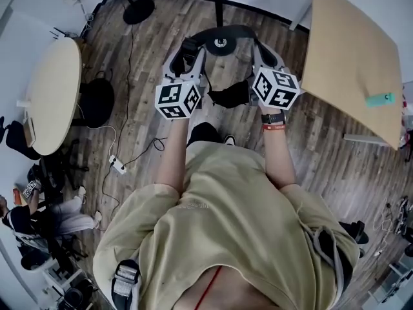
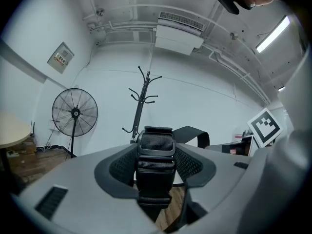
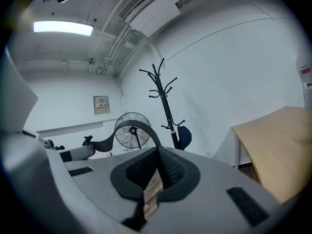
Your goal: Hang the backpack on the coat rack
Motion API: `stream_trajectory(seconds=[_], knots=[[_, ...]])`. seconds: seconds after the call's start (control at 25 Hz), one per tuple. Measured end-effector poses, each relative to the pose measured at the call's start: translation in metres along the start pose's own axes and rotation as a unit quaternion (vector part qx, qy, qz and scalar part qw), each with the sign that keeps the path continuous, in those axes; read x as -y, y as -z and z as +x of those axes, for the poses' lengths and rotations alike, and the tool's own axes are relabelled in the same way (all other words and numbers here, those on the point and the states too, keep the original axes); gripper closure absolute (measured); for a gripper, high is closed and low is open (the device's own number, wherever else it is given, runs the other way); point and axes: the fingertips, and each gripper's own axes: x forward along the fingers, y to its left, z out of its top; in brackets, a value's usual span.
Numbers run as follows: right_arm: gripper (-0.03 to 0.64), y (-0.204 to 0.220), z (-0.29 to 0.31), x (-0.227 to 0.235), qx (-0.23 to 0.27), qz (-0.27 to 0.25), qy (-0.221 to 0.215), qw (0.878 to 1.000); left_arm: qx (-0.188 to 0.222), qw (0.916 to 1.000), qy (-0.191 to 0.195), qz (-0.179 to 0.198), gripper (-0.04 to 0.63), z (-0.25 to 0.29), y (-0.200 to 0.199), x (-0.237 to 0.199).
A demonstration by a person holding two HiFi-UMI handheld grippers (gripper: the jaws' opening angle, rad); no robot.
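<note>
A black backpack (image 1: pixel 230 95) hangs between my two grippers over the wood floor. Its top strap (image 1: pixel 226 31) arcs from one gripper to the other. In the head view my left gripper (image 1: pixel 187 51) and right gripper (image 1: pixel 261 49) are side by side. The left gripper (image 2: pixel 155 179) is closed on the webbing strap with its buckle (image 2: pixel 155 152). The right gripper (image 3: pixel 155 179) is shut on the thin strap (image 3: pixel 131 127), which loops off to the left. The black coat rack (image 2: pixel 141 104) stands ahead by the white wall, its round base (image 1: pixel 221 42) just beyond the grippers. A blue thing (image 3: pixel 185 136) hangs low on the coat rack (image 3: pixel 165 106).
A standing fan (image 2: pixel 74 113) is left of the rack, its base (image 1: pixel 138 10) on the floor. A round table (image 1: pixel 55 95) is at the left and a rectangular wooden table (image 1: pixel 348 57) at the right. A power strip (image 1: pixel 118 166) with cables lies on the floor, and a seated person (image 1: pixel 39 218) is at lower left.
</note>
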Motion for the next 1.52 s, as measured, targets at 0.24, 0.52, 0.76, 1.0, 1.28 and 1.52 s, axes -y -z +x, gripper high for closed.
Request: stream_trajectory(seconds=[0.24,0.52,0.76,1.0,1.28,1.52], knots=[[0.600,-0.009,0.024,0.010,-0.002,0.004,-0.001,1.000,0.002,0.9999,0.009,-0.008,0.357,0.027,-0.001,-0.004],[0.600,-0.012,0.088,0.016,-0.016,0.005,0.000,1.000,0.012,0.9995,0.027,-0.010,0.357,0.081,-0.009,-0.028],[0.600,-0.013,0.142,0.025,-0.038,0.021,0.004,0.999,-0.002,0.9994,0.031,-0.015,0.357,0.130,-0.009,-0.059],[0.600,-0.021,0.204,0.015,-0.041,0.020,-0.001,0.999,-0.008,0.9993,0.032,-0.018,0.357,0.174,-0.012,-0.103],[0.600,-0.045,0.268,0.013,-0.034,0.015,0.008,0.999,0.001,0.9989,0.040,-0.025,0.357,0.223,-0.033,-0.147],[0.600,-0.051,0.315,0.011,-0.036,0.016,0.018,0.999,0.001,0.9980,0.057,-0.029,0.357,0.263,-0.041,-0.183]])
